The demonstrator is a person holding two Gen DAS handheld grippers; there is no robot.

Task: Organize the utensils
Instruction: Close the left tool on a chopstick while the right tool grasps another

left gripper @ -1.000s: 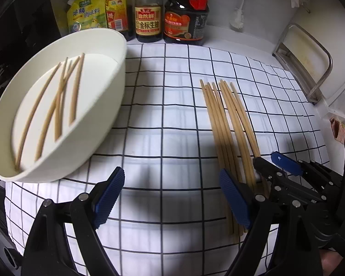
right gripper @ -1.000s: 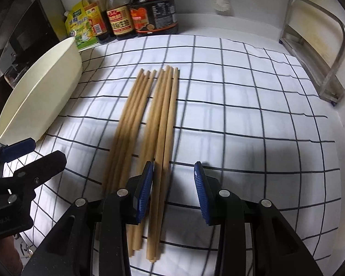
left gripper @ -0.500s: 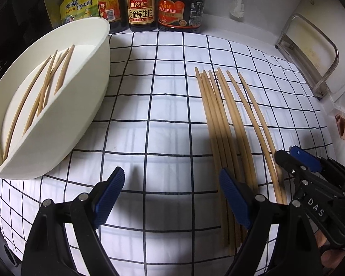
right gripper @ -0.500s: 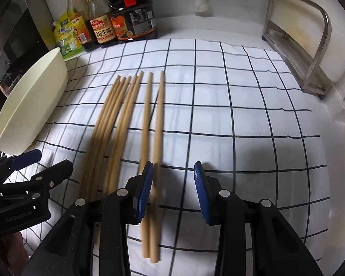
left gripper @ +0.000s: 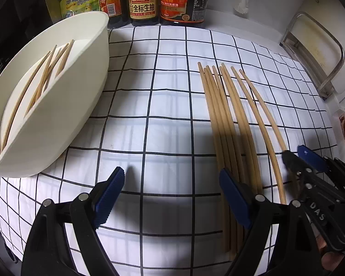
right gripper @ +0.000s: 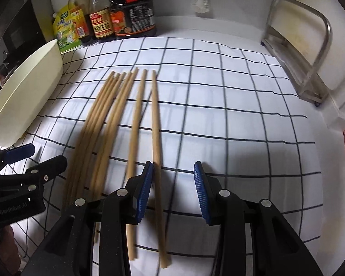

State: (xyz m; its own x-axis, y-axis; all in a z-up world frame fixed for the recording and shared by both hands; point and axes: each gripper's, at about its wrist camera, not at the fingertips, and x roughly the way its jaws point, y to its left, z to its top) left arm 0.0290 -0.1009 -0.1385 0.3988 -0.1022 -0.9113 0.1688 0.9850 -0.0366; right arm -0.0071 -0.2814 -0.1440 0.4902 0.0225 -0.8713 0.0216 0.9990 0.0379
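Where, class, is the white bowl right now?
In the left wrist view the white bowl sits at the left edge of the checked cloth, in front of the sauce bottles, holding a few chopsticks.

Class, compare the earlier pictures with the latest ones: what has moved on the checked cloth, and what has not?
Two chopsticks were drawn rightward off the bundle by the right gripper, whose jaws straddle the outer one without clamping. The bowl, its chopsticks and the open left gripper are unchanged.
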